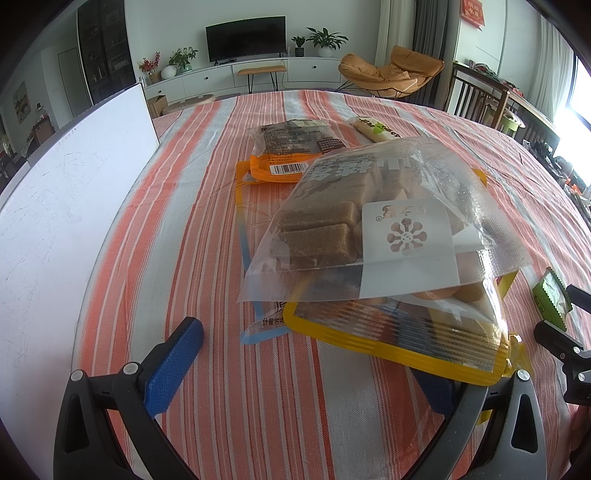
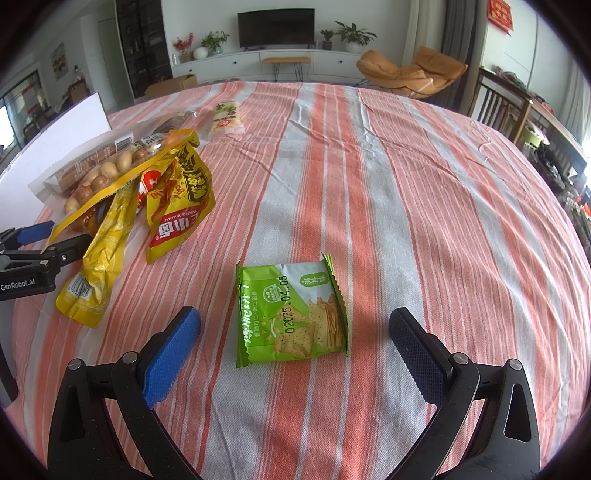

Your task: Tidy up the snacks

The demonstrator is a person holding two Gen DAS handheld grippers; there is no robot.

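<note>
Living room: TV (image 2: 276, 28), orange lounge chair (image 2: 412, 72). Striped cloth (image 2: 406, 184) covers bench. Right gripper (image 2: 295, 343) fingers spread, straddling green cracker packet (image 2: 291, 312); left gripper (image 1: 317, 365) fingers parted.

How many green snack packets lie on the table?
1. The green packet lies flat on the striped cloth, between the open right tool's fingers. Others may hide under the pile.

A flat green foil cracker packet (image 2: 291, 312) lies alone, well apart from heaped clear and yellow snack bags (image 2: 122, 184).
</note>
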